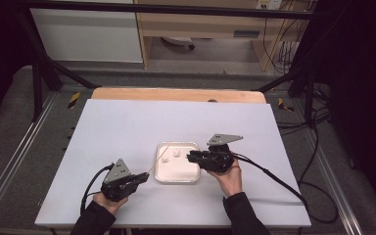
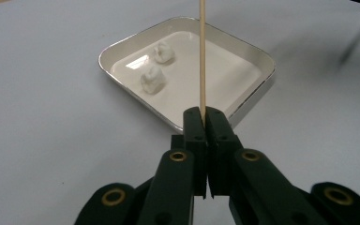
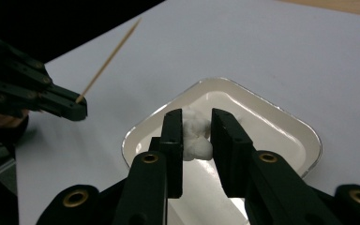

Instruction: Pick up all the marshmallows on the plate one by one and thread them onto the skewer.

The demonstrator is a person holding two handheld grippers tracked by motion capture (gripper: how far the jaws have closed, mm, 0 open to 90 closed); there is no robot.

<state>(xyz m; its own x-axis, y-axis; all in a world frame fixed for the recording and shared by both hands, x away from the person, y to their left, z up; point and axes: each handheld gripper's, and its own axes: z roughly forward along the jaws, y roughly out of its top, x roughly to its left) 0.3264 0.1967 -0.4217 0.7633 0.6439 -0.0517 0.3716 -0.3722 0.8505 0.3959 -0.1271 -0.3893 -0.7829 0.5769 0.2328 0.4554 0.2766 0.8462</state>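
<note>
Threading step: left tongs (image 2: 205, 117) clamp a wooden skewer (image 2: 201, 56) over the white tray (image 2: 258, 61); right tongs (image 3: 197, 129) pinch a marshmallow (image 3: 194, 138) above it, which next needs lining up with the skewer's tip

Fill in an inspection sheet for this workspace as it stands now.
Surface: white table top, bare around the tray.
Job's things: white tray holding two marshmallows; wooden skewer; another marshmallow.
Clutter: nothing seen.
Grippers: left hand-held gripper shut on the skewer; right hand-held gripper shut on its marshmallow above the tray.
Cables: black cable trails from the right one.
Surroundings: metal frame, wooden cabinet.
</note>
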